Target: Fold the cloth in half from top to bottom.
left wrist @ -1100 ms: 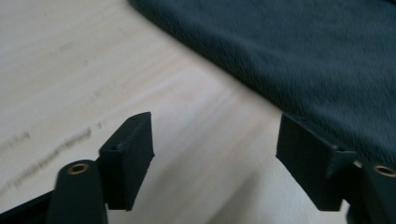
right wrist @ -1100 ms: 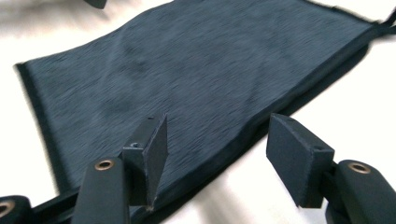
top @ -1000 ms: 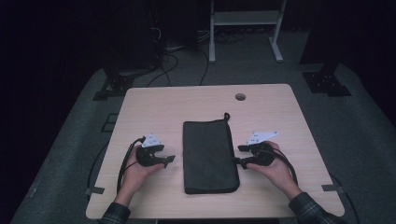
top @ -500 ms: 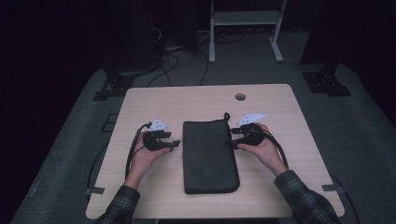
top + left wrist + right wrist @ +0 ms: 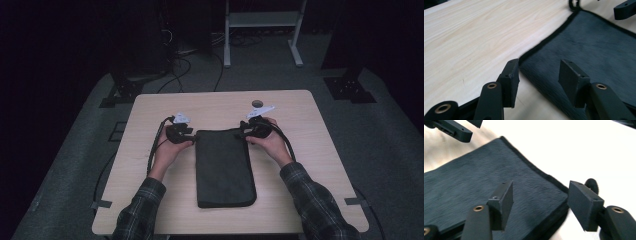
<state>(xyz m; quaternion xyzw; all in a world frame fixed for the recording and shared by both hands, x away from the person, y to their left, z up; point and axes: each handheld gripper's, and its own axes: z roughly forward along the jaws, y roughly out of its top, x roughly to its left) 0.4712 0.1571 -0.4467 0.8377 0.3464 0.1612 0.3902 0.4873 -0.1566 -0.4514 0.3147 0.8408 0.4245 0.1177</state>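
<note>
A dark pouch [image 5: 223, 167] lies flat mid-tabletop, lengthwise toward the near edge; the left tongs [image 5: 537, 75] and right tongs [image 5: 541, 200] both stand released, straddling its far corners; nothing is gripped yet, so any lifting or folding remains.

Your sleeves [image 5: 313, 200]: dark plaid flannel. Your left gripper [image 5: 179, 133] and right gripper [image 5: 256, 128]: black bodies, each topped by a grey three-cornered plate and trailing a black cable [image 5: 154, 150]. Jaws: flat black blocks with small screw holes, brass-ringed pivots.
</note>
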